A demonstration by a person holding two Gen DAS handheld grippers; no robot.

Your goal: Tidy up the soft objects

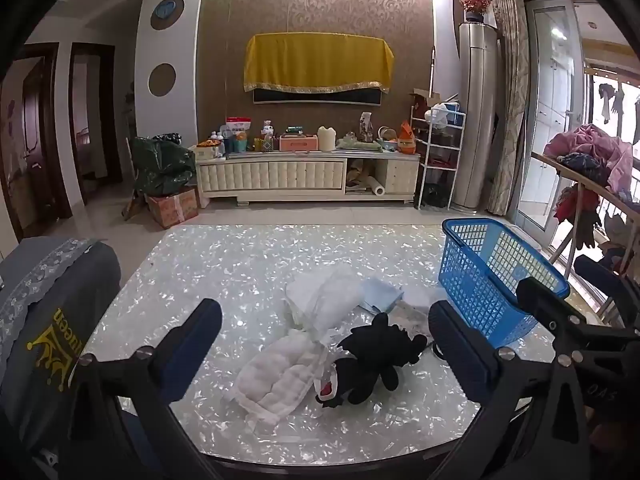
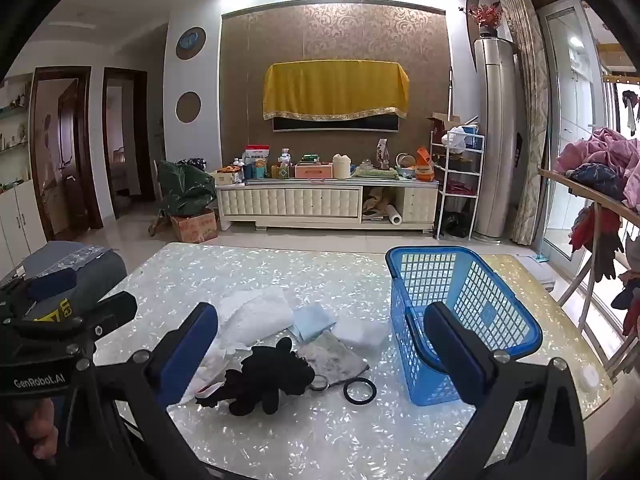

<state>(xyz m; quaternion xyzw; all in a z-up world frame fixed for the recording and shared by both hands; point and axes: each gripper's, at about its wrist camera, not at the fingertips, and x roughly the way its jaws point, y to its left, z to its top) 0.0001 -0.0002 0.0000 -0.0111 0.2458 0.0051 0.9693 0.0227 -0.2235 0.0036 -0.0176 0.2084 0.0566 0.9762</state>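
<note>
A: Soft things first: the black plush (image 1: 370,364) lies on the surface (image 1: 240,264), touching the white padded cloth (image 1: 280,368) beside it. Behind them lie a white bundle (image 1: 324,300), a light blue cloth (image 1: 380,296) and a small white pad (image 2: 362,330).

B: And the basket (image 1: 496,276)?

A: It stands on the right side of the surface. What shows of its inside through the mesh looks empty, though I cannot see its floor fully. So I judge that nothing has been sorted yet.

B: The tongs?

A: The left tongs (image 1: 324,332) stand wide apart with nothing between the pads, hovering over the plush and the padded cloth. The right tongs (image 2: 320,332) are just as wide and hold nothing; the plush lies below them, the basket just behind the right-hand finger.

B: Anything not soft?

A: A black ring (image 2: 359,390) and a smaller metal ring (image 2: 319,383) lie near the plush, next to a grey patterned cloth (image 2: 334,358). Those rings probably stay out.

B: So what is left?

A: Everything, I think: every soft piece awaits its move to the basket, the plush being nearest to both tongs.
</note>
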